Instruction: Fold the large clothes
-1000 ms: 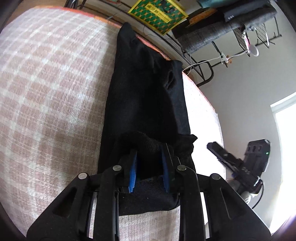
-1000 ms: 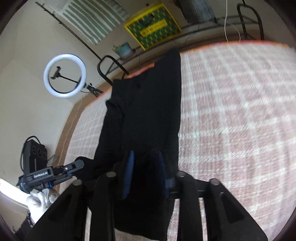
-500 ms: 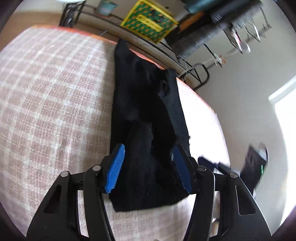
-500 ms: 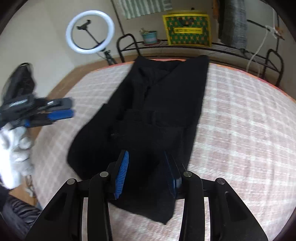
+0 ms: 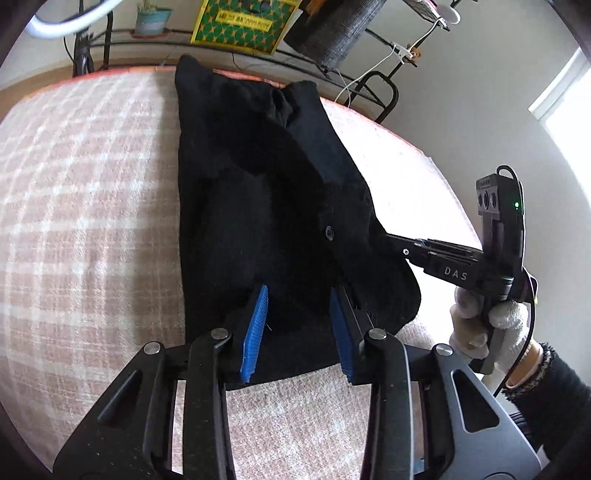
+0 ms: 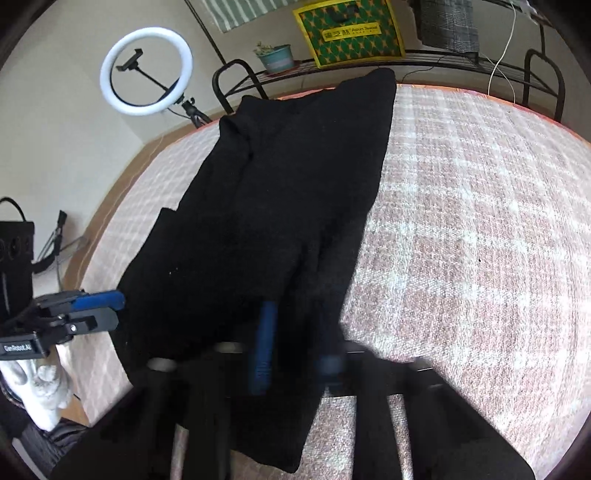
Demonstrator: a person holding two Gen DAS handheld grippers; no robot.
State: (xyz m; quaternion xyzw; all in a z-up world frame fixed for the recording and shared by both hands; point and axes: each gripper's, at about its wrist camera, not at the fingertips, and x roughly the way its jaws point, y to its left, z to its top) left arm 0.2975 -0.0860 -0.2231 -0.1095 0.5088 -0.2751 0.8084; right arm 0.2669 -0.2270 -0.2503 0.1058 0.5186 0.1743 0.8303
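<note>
A black garment [image 5: 266,192] lies lengthwise on the pink checked bed cover [image 5: 81,206], its near part folded over itself. My left gripper [image 5: 299,325] is open with blue pads [image 5: 255,332] just above the near hem, holding nothing. My right gripper [image 6: 295,343] is blurred; its blue pads [image 6: 264,343] stand apart over the garment's [image 6: 288,206] near edge, and nothing shows held between them. The right gripper also shows in the left wrist view [image 5: 402,247] at the garment's right edge. The left gripper shows in the right wrist view [image 6: 107,306] at the garment's left edge.
A metal rack [image 6: 424,59] behind the bed holds a yellow-green bag [image 6: 351,31], a potted plant [image 6: 275,57] and grey cloth [image 5: 332,33]. A ring light [image 6: 146,72] stands at the far left. A white cable [image 5: 373,72] hangs off the rack.
Both grippers were shut on bunched black cloth; they opened and let it drop. The garment now lies flat, folded, and both grippers have drawn back toward its near end.
</note>
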